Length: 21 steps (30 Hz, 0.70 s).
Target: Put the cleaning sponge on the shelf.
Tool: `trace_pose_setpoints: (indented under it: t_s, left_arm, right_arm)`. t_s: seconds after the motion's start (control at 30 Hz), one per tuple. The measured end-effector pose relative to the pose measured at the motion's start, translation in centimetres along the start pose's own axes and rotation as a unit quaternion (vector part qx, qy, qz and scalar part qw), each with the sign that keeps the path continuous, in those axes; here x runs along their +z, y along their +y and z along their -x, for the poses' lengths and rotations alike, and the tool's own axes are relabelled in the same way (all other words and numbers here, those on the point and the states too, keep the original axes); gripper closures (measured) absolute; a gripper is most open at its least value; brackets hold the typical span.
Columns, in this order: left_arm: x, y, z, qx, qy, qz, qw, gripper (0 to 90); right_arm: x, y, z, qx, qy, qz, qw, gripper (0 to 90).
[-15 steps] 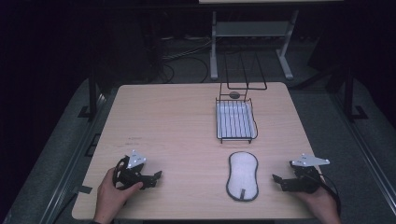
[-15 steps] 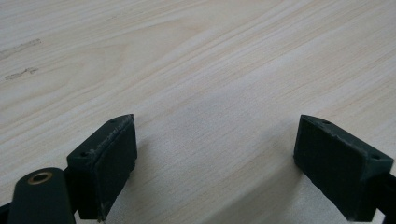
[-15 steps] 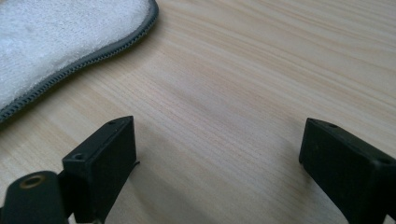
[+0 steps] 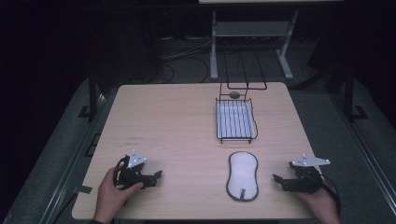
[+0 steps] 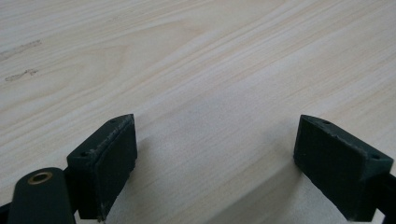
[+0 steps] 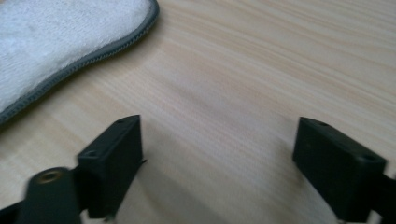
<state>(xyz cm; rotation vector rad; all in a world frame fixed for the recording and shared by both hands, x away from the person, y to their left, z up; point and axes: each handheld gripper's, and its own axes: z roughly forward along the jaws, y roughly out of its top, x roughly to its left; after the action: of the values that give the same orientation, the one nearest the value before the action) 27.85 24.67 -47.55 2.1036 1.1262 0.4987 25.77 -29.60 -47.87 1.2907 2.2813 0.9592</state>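
Observation:
A white oval pad with a grey rim [image 4: 243,176] lies flat near the table's front edge, right of centre; its edge shows at the top left of the right gripper view [image 6: 56,42]. My right gripper [image 4: 279,182] rests low at the front right, a short way right of the pad, pointing toward it, jaws wide open with only bare wood between them [image 6: 217,158]. At the front left my left gripper [image 4: 156,176] is held in a hand, pointing right, jaws open over bare wood [image 5: 215,158].
A black wire basket [image 4: 236,122] with a pale bottom stands at the back right of the wooden table [image 4: 173,121], its wire handle frame raised behind it. A small dark round object [image 4: 234,95] lies just behind the basket. Dark floor and a metal stand surround the table.

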Motion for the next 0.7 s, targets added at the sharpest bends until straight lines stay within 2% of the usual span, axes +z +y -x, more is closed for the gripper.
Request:
trace_pose_setpoints:
  t_s: [0.1,0.23,0.33,0.37,0.4,0.53,0.63,0.7]
  left_arm:
    - [0.1,0.1,0.0,0.0,0.001,0.0,1.0,12.6]
    - [0.1,0.1,0.0,-0.001,0.001,0.0,1.0,12.6]
    - [0.1,0.1,0.0,0.0,0.001,0.0,1.0,12.6]
    - [0.1,0.1,0.0,0.0,0.001,0.0,1.0,12.6]
    - [0.1,0.1,0.0,0.0,0.001,-0.001,1.0,12.6]
    - [0.1,0.1,0.0,0.0,0.001,-0.001,1.0,12.6]
    - [0.1,0.1,0.0,0.0,0.001,0.0,1.0,12.6]
    - [0.1,0.1,0.0,0.0,0.001,0.0,1.0,12.7]
  right_arm:
    - [-0.5,0.1,0.0,0.008,0.004,-0.003,1.0,25.4]
    - [-1.0,0.4,0.1,0.009,0.014,0.005,0.9999,39.7]
    - [-1.3,0.8,0.1,0.007,0.022,0.014,0.9996,54.1]
    - [-1.3,0.8,0.1,0.007,0.022,0.014,0.9996,54.1]
    - [-1.4,1.2,0.0,0.005,0.031,0.012,0.9994,64.2]
    - [-1.4,1.9,-0.5,0.004,0.046,0.006,0.9989,81.5]
    - [-1.3,2.5,-0.8,0.001,0.05,0.004,0.9987,89.7]
    - [-1.2,3.0,-1.0,-0.005,0.054,0.006,0.9985,89.8]
